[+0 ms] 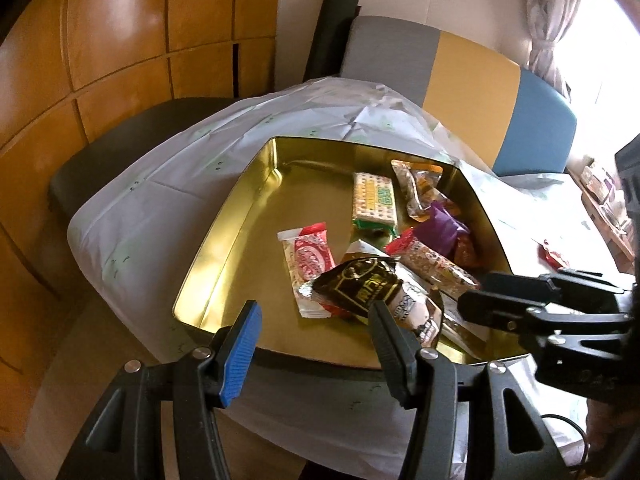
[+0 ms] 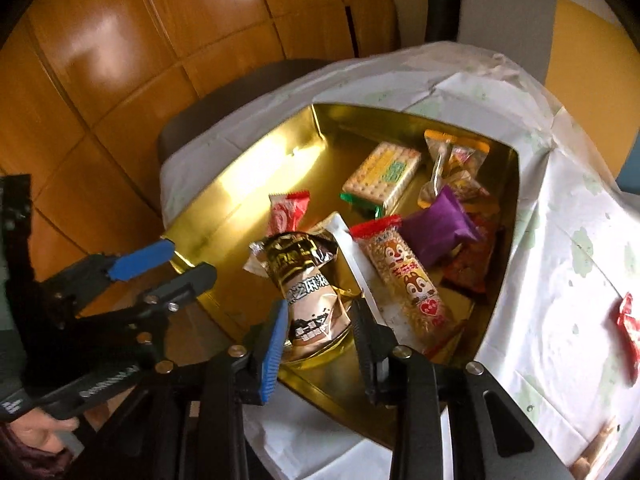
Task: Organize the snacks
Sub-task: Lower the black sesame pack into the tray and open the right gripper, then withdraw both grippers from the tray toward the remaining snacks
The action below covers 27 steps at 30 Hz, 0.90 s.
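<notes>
Wood-panelled wall behind; white-clothed surface (image 2: pixel 560 272) carrying gold tin (image 2: pixel 248 184) of snacks. Right gripper (image 2: pixel 318 340) clamped on brown-and-gold snack packet (image 2: pixel 304 280), raised over tin's near edge. Left gripper (image 1: pixel 316 340) spread wide, holding nothing, above tin's near rim. Red wrapper (image 2: pixel 628 332) loose on cloth, outside tin.

— What lies around the white tablecloth (image 1: pixel 168 184)?

— A dark chair seat (image 1: pixel 132 140) pokes out from under its left edge, and glossy wooden wall panels (image 1: pixel 100 60) stand beyond that.

— And at the cloth's far side?

— A chair back (image 1: pixel 460 76) in grey, yellow and blue bands, touching the cloth's far edge. A pale curtain (image 1: pixel 550 20) hangs farther right, by a bright window (image 1: pixel 608 28).
</notes>
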### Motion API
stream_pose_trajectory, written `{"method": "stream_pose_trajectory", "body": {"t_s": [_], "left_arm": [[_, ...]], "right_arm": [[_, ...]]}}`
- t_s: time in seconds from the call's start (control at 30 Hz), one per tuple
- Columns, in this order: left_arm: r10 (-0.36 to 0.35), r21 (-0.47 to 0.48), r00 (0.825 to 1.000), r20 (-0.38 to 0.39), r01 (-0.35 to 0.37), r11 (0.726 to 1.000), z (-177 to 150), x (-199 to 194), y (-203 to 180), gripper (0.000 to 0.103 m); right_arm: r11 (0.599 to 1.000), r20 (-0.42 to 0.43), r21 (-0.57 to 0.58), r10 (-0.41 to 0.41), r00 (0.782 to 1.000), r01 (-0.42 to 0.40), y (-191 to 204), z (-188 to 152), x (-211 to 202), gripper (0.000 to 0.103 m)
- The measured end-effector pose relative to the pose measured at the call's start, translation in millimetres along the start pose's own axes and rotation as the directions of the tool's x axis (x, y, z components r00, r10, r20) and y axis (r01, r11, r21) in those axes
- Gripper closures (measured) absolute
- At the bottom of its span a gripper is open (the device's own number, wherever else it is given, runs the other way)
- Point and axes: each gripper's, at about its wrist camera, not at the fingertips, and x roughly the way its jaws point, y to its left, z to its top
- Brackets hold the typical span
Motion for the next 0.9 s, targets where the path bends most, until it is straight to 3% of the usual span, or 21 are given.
{"method": "stream_pose_trajectory", "body": {"t_s": [0.13,0.47,0.57,0.9], "left_arm": [[-0.009,0.022,1.0,0.001,0.009,1.0,-1,-2,-8,0.047],[-0.018,0.056,1.0,0.0,0.018,0.998,-2,-6,-21,0.047],[-0.02,0.065,1.0,0.001,0.02,0.998,-2,-6,-24,0.047],[-0.033,0.115,0.999,-0.006,0.033,0.993,-2,-7,-44,0.047]], "right_arm": [[1.0,0.045,0.0,-0.026,0.999,0.026,-1,-5,-15,0.056],[0.995,0.082,0.033,-0.098,0.992,0.096,-26,-26,-48,0.047],[0.99,0.081,0.053,-0.133,0.988,0.129,-41,-34,-57,0.04],[0.952,0.049,0.161,-0.271,0.961,0.261,-112,-64,-88,0.036]]}}
